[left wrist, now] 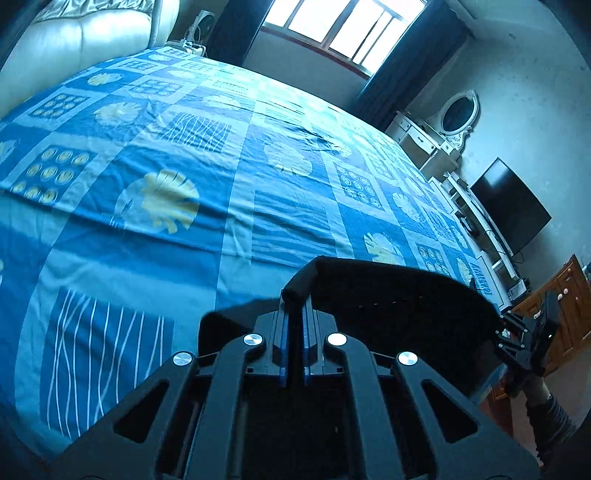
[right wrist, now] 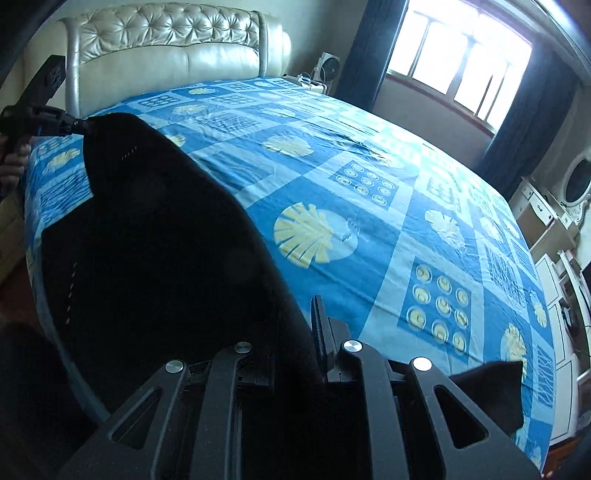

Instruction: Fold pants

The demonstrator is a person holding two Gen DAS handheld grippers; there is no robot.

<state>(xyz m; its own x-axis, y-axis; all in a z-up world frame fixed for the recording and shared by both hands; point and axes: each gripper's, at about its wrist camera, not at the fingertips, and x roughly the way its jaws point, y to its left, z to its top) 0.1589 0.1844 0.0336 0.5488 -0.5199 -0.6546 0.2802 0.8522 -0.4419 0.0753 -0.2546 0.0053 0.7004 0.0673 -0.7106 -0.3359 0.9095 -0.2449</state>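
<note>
Pinching a rolled edge of the black pants point(left wrist: 388, 291), the left claw point(left wrist: 295, 306) was closed tight on the cloth. The right claw point(right wrist: 314, 332) also gripped the pants point(right wrist: 155, 251), which hung stretched between both claws, above the bed. No writing could be read. Both claws pointed downward over the blue patterned bedsheet point(left wrist: 147, 166). Farther ahead stood the cream headboard point(right wrist: 166, 48), a bright window point(left wrist: 343, 26) with dark curtains, and a white dresser point(left wrist: 436, 140).
</note>
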